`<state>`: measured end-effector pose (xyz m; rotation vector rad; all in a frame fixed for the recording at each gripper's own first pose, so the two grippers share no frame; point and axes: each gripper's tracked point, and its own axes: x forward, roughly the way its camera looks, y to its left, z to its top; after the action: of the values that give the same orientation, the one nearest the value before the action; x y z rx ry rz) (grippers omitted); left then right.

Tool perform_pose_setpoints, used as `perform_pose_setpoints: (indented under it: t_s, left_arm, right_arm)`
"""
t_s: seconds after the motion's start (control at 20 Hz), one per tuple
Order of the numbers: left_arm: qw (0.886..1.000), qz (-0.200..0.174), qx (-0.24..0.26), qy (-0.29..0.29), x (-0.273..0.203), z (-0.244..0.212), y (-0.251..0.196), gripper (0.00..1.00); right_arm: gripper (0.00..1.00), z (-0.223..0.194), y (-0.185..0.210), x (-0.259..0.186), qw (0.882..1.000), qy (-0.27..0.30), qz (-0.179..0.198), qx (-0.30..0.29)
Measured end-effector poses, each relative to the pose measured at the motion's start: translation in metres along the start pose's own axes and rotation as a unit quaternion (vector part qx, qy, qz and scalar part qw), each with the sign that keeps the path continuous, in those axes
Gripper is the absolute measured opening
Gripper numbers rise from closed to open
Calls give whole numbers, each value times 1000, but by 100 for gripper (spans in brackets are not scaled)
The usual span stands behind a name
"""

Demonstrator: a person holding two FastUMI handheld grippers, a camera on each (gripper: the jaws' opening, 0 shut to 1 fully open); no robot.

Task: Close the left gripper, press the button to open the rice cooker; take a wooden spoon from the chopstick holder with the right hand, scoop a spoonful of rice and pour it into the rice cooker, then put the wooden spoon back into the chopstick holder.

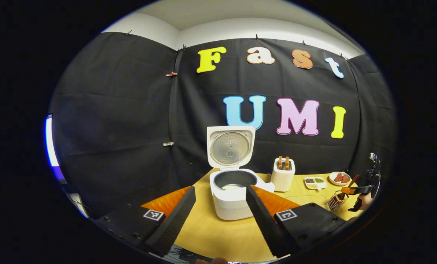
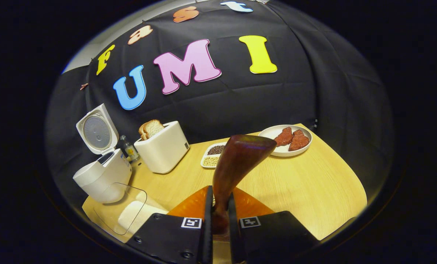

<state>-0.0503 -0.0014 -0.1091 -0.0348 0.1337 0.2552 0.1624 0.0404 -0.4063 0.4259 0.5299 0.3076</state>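
In the left gripper view we see our left gripper [image 1: 215,214] with its jaws spread wide apart, holding nothing. Straight ahead between the two fingers sits the white rice cooker [image 1: 232,194] on the wooden table [image 1: 218,234], its lid [image 1: 230,147] standing upright and open. Inside the dark inner pot we can make out a pale patch at the bottom. Beyond the right finger stands a white toaster [image 1: 283,173] with bread in its slots, then a small divided dish [image 1: 315,182] and a plate of red pieces [image 1: 339,178]. Far off to the right we see the chopstick holder [image 1: 336,201], a wire rack, with the right gripper [image 1: 354,190] just above it.

In the right gripper view our right gripper [image 2: 218,216] has its jaws clamped on the handle of the wooden spoon [image 2: 237,165], which rises upright between the fingers, its broad end above them. We cannot see the chopstick holder here. Left of the jaws lie a clear container [image 2: 119,207] and the open rice cooker [image 2: 103,174]; ahead left is the toaster [image 2: 163,148], and ahead right the plate of red pieces [image 2: 288,141].
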Motion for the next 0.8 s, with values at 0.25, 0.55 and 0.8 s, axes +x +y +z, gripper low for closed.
perform_pose_setpoints:
  t_s: [0.25, 0.55, 0.8]
  left_arm:
    - [1000, -3, 6, -2, -4, 0, 12, 95]
    - [1000, -26, -8, -2, 3, -3, 28, 95]
    - [999, -53, 0, -12, 17, 1, 43, 95]
  right_arm:
    - [13, 23, -8, -11, 999, -26, -35, 10]
    - [13, 85, 23, -45, 997, -76, -28, 2]
    - [13, 120, 97, -75, 995, -104, 7, -10]
